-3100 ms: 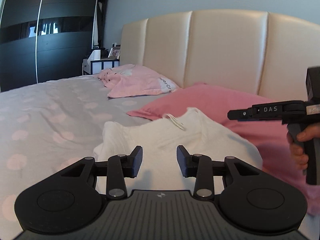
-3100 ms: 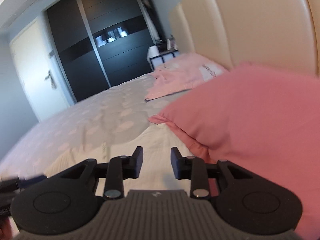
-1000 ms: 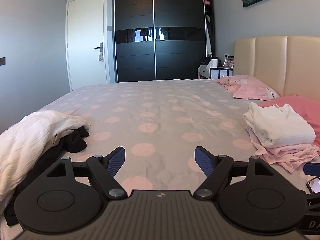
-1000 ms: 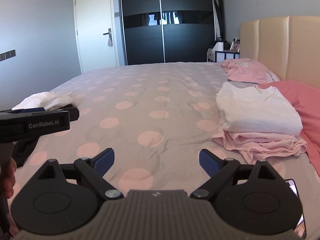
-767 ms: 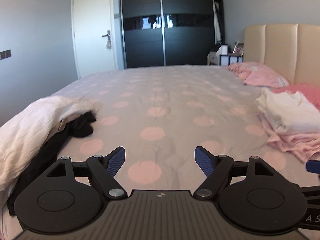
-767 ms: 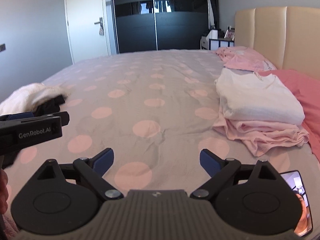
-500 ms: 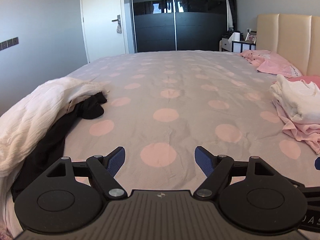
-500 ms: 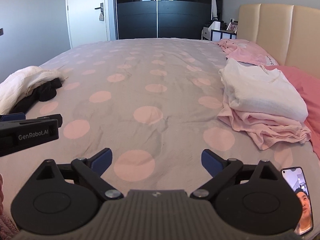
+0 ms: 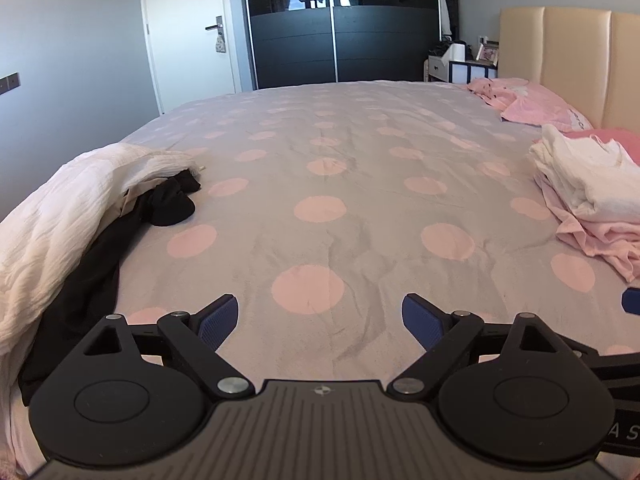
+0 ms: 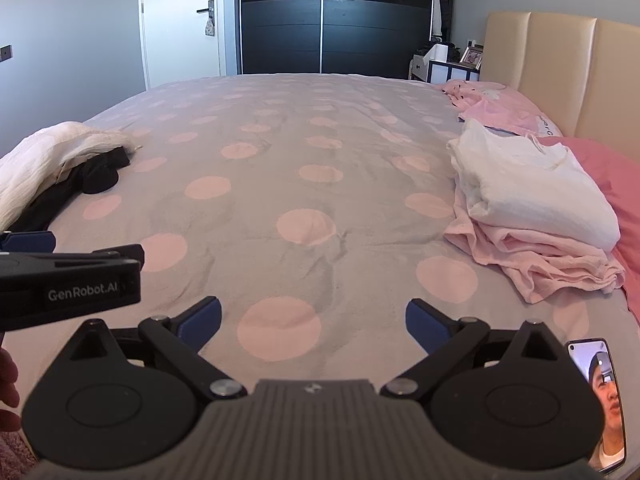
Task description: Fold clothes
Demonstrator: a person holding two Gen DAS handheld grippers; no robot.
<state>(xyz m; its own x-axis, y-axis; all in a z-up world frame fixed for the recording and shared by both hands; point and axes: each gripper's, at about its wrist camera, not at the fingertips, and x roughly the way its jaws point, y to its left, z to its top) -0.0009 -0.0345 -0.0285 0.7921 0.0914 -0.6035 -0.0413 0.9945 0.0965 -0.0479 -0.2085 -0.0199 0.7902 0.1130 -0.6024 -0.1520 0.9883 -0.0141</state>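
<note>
A folded white top [image 10: 532, 188] lies on a folded pink garment [image 10: 540, 256] at the right side of the bed; the stack also shows in the left wrist view [image 9: 588, 184]. A loose pile lies at the left edge: a crinkled white garment [image 9: 68, 204] over a black garment [image 9: 168, 204], also in the right wrist view [image 10: 44, 156]. My left gripper [image 9: 320, 318] is open and empty above the bedspread. My right gripper [image 10: 312, 322] is open and empty beside it. The left gripper's side [image 10: 68, 276] shows in the right wrist view.
The grey bedspread with pink dots [image 9: 320, 168] spans the bed. A pink pillow [image 10: 608, 168] and a light pink pillow [image 9: 536, 106] lie by the cream headboard [image 10: 560, 72]. A phone [image 10: 604, 404] lies at the near right. A dark wardrobe [image 9: 344, 24] and door stand beyond.
Both grippers have drawn back from the folded stack and swung left toward the middle of the bed. Their jaws went from nearly closed to wide open. The loose pile came into view.
</note>
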